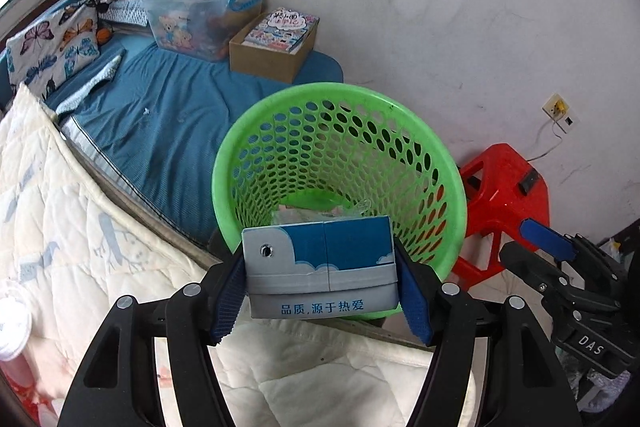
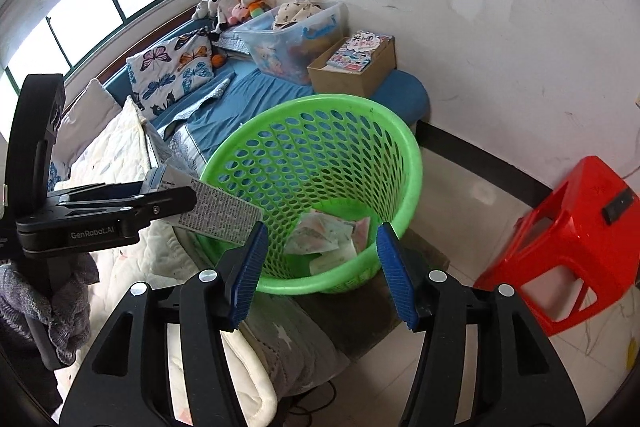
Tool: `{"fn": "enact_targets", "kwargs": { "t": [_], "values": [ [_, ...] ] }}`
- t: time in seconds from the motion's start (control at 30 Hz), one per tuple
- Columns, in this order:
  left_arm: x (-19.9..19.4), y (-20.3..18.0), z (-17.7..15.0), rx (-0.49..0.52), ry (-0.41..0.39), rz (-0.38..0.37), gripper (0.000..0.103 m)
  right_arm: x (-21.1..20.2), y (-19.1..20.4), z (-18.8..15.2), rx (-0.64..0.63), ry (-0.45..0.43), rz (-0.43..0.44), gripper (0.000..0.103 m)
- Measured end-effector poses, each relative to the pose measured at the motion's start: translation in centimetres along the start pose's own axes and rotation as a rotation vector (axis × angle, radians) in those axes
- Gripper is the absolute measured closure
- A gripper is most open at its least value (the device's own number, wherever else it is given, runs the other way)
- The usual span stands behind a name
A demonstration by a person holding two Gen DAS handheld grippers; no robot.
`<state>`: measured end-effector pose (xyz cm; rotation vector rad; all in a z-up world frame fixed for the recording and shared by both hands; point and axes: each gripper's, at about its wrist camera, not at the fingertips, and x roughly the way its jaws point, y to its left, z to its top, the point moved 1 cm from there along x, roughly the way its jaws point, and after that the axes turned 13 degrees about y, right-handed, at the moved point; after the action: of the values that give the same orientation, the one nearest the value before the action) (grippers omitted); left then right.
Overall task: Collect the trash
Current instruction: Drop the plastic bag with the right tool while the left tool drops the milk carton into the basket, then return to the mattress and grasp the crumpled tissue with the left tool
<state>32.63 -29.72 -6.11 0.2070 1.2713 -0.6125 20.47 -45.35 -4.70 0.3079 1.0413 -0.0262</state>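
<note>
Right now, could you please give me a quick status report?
Left tongs shut on milk carton, at green basket rim. Right tongs open, empty. Nothing blocking.

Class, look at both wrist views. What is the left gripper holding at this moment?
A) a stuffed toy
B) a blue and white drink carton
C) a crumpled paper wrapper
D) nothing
B: the left gripper is shut on the blue and white drink carton, held near the rim of the green basket.
</note>
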Motion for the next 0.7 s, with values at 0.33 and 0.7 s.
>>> {"fn": "enact_targets", "kwargs": {
  "t": [0.33, 0.7],
  "values": [
    [-5.5, -0.3, -3.5, -0.002, -0.099, 0.0, 0.032, -2.2, 1.9, -1.6, -0.026, -0.026, 0.044, 0.046],
    [-11.4, 1.5, -12.7, -0.01, -0.177, 0.141, 0.032, -4.5, 7.1, -5.0, -0.123, -0.042, 0.12, 0.04]
  ]
}}
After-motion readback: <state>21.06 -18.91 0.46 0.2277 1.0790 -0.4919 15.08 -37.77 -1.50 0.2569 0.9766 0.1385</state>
